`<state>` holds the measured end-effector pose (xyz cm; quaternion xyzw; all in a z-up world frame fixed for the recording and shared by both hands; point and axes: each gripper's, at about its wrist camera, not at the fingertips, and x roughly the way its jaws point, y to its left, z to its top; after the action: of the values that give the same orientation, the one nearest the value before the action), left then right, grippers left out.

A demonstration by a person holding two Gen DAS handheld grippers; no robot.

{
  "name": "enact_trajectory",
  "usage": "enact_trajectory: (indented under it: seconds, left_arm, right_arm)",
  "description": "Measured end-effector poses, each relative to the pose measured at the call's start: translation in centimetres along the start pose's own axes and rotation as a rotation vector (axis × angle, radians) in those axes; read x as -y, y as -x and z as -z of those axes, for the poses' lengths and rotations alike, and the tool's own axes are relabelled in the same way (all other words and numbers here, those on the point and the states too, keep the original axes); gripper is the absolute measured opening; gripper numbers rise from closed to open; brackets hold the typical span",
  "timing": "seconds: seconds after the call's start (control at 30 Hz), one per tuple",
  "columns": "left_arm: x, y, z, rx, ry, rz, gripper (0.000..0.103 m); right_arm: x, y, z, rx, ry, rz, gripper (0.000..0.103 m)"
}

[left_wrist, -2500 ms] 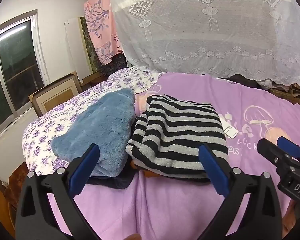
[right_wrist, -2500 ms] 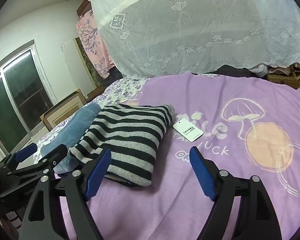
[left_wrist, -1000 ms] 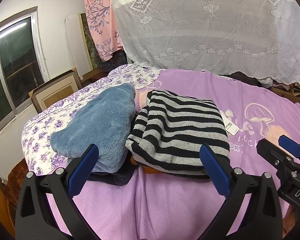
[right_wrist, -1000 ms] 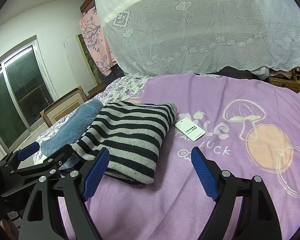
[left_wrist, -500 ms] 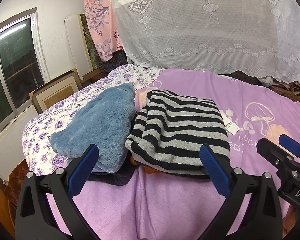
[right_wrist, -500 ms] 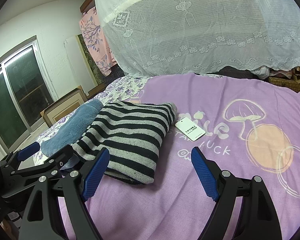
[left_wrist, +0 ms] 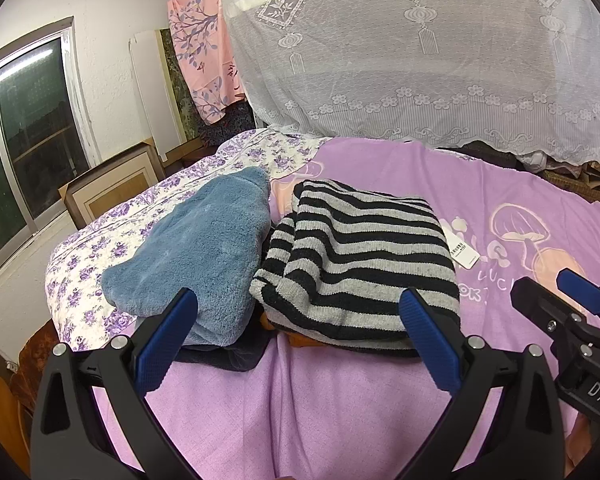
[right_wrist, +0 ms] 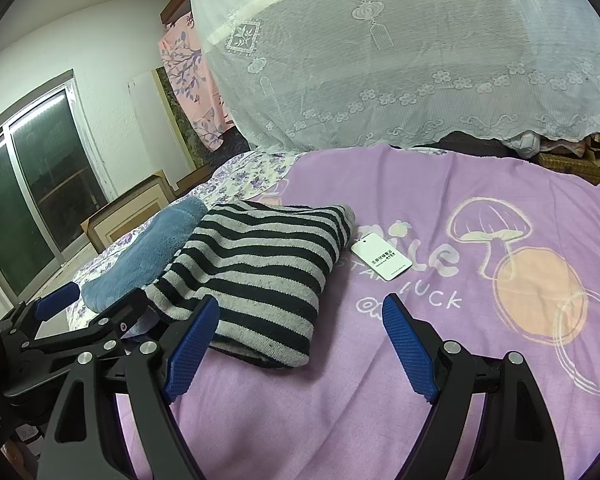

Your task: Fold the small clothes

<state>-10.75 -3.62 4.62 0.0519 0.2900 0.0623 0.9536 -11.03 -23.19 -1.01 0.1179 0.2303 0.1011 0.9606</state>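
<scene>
A folded black-and-grey striped garment [left_wrist: 360, 256] [right_wrist: 260, 268] lies on the purple bedsheet [left_wrist: 300, 408] [right_wrist: 460, 184], with a white tag [right_wrist: 381, 259] at its right edge. A folded blue fleece garment [left_wrist: 196, 256] [right_wrist: 148, 252] lies touching its left side. Dark and orange cloth shows under both stacks. My left gripper [left_wrist: 298, 312] is open and empty, held just in front of the two stacks. My right gripper [right_wrist: 300, 324] is open and empty, in front of the striped garment's near right corner. Each gripper shows at the edge of the other's view.
A white lace mosquito net [left_wrist: 420, 60] hangs behind the bed. A floral sheet [left_wrist: 100, 248] covers the bed's left side. A framed board [left_wrist: 108, 192] leans by the window [left_wrist: 24, 128] at left. Clutter lies at the far right [right_wrist: 560, 152].
Both grippers stay open and almost still; the views have barely shifted. The clothes have not moved.
</scene>
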Motion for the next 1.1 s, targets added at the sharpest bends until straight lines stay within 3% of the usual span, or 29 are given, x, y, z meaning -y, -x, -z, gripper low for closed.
enact_trajectory:
  seconds: [0.8, 1.1]
  left_arm:
    - [-0.1, -0.3, 0.5, -0.011, -0.006, -0.003, 0.098]
    - [1.1, 0.0, 0.6, 0.002, -0.025, 0.012, 0.098]
  right_arm:
    - [-0.1, -0.3, 0.4, -0.004, 0.003, 0.007, 0.086]
    - [0.2, 0.0, 0.4, -0.049, 0.016, 0.058, 0.088]
